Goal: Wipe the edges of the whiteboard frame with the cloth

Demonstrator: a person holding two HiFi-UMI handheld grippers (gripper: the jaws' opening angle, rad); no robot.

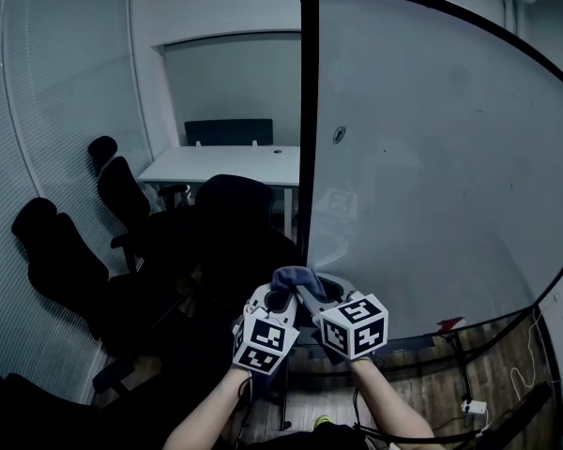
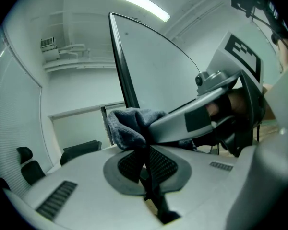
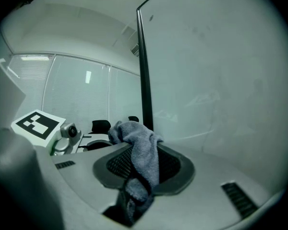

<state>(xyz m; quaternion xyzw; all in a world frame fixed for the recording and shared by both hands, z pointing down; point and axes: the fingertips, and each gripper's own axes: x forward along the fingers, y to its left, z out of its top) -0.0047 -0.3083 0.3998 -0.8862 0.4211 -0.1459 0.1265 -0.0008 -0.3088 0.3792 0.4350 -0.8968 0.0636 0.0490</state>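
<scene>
The whiteboard (image 1: pixel 432 176) stands at the right, and its black frame (image 1: pixel 306 157) runs down just above my hands. A grey-blue cloth (image 1: pixel 296 277) is bunched between the two grippers, low in the middle of the head view. My right gripper (image 1: pixel 307 295) is shut on the cloth (image 3: pixel 141 157), which hangs down between its jaws. My left gripper (image 1: pixel 275 295) is shut too, and the cloth (image 2: pixel 129 123) bulges from its tips. The right gripper's finger (image 2: pixel 201 114) crosses the left gripper view. The frame edge (image 3: pixel 145 71) rises right behind the cloth.
Black office chairs (image 1: pixel 66 261) crowd the left and centre (image 1: pixel 235 214), close under my hands. A white desk (image 1: pixel 225 164) stands at the back wall, and blinds cover the left wall. The board's stand leg (image 1: pixel 455 345) and loose cables (image 1: pixel 469 406) lie on the wooden floor at the right.
</scene>
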